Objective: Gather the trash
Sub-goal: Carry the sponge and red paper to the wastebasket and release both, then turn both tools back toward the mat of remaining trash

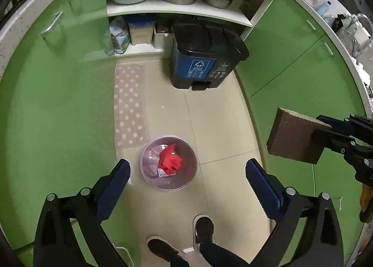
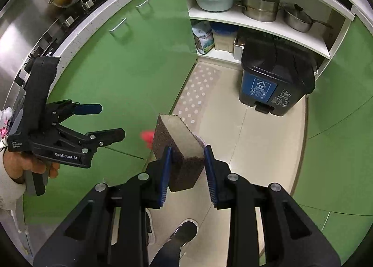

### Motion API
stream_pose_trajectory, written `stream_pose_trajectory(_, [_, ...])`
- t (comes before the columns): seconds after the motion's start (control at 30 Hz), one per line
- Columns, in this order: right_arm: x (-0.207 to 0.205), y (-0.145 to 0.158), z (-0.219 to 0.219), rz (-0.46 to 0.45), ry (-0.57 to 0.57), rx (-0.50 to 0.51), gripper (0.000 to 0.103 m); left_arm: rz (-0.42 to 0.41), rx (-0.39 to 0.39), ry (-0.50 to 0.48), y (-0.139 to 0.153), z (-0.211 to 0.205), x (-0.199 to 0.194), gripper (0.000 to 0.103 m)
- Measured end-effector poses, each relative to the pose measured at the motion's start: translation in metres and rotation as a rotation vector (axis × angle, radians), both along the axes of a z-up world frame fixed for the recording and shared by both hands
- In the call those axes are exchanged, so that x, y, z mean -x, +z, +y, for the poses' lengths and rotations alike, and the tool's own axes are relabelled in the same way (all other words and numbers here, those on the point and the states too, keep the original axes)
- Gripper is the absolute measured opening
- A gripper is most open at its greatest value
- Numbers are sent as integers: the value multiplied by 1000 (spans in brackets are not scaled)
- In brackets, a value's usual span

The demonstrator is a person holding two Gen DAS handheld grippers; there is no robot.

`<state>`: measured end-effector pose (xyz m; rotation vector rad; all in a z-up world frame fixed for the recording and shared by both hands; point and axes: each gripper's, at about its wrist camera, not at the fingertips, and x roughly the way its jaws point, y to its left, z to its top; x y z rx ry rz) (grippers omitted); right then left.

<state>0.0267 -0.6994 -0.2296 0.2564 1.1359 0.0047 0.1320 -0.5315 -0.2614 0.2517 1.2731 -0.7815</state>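
Right wrist view: sponge block (image 2: pixel 180 150) hides most of the clear bin (image 2: pixel 202 141); only a rim sliver shows. Red scrap (image 2: pixel 146 136) beside it blurred, shape unclear. Person's legs (image 2: pixel 169 251) cut off by bottom edge. Bin label print (image 2: pixel 259 89) too small to read. Left wrist view: right tongs (image 1: pixel 322 128) body cut off at right edge.

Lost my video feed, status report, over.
Left gripper open, empty. Right gripper shut on brown sponge block. Clear round bin below, red wrapper inside. Nothing blocking.
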Motion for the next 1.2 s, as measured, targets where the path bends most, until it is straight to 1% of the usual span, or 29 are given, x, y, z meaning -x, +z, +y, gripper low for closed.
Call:
stream_pose_trajectory(0.13, [-4,-7,3,5,7,-4,28,-5,-4,28,-3,8,-3,96])
stream_pose_trajectory(0.27, [-10,-16,11,13,22,-10,28,-16,1,51,1,19,-6,96])
stream_pose_trajectory(0.63, [-45,-47,42,39,108,-34,30,-80,50,106,38,52,-8,96])
stream_pose_trajectory(0.7, [-52,-52,46,43,118,-30,34,-89,56,115,41,56,-10,96])
stream_pose_trajectory(0.73, [-56,-56,47,47,113,-25,50,-92,58,119,42,58,-10,96])
stream_pose_trajectory(0.77, [-58,-57,47,46,108,-24,64,-93,59,123,42,59,-11,96])
stream_pose_trajectory(0.8, [-59,-57,46,39,98,-21,85,-93,59,126,41,58,-11,96])
stream_pose_trajectory(0.83, [-59,-57,45,28,85,-20,87,-91,58,129,40,59,-11,96])
stream_pose_trajectory(1.03, [-60,-55,42,52,75,-19,92,-78,44,125,35,57,-9,96])
stream_pose_trajectory(1.2, [-48,-38,36,52,48,-12,93,-76,39,111,44,53,1,96])
